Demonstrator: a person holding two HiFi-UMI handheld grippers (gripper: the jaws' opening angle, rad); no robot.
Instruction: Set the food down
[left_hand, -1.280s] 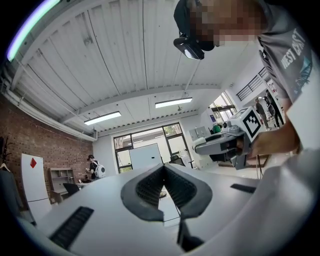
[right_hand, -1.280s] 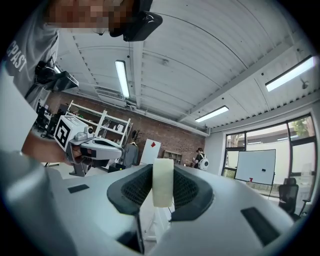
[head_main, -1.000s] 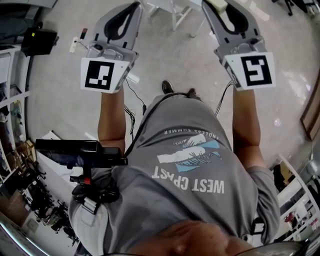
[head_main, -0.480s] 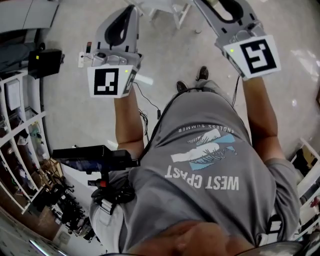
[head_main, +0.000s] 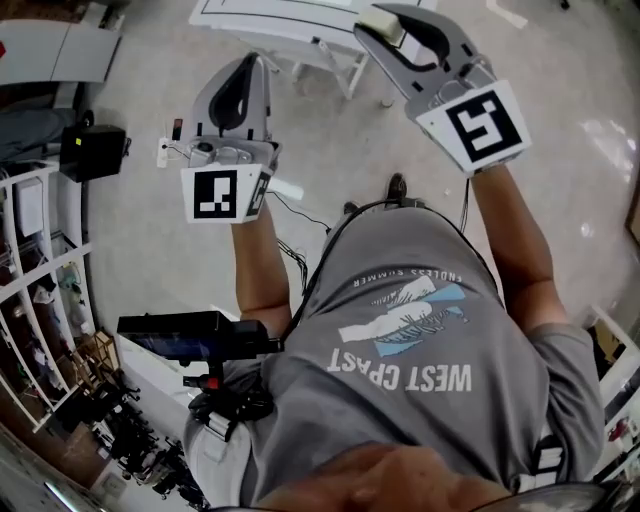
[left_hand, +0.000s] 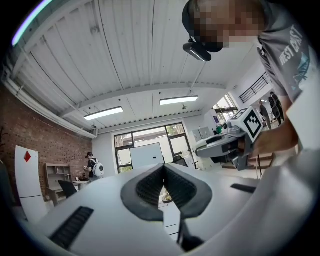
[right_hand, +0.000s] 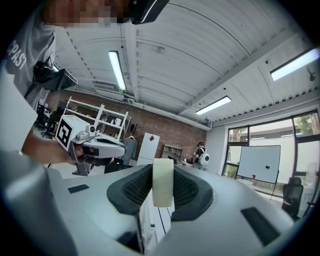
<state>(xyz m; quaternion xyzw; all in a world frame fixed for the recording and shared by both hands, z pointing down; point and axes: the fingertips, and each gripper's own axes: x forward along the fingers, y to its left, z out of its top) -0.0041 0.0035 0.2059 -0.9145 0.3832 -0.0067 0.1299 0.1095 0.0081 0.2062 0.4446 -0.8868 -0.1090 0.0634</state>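
Head view: white table just ahead, nothing set on it yet. Right gripper partly closed, clamping pale flat food piece upright between its pads, up in the air. Left gripper pinched together, empty. Lowering and release left, by this reading.

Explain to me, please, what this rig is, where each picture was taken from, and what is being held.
No robot: a person holds a two-jaw gripper in each hand. The head view looks down from the person's head; the two gripper views look along each gripper's jaws. The left gripper is shut and empty. The right gripper grips a pale cream slab, probably the food. A white table stands ahead; its top is barely in view.
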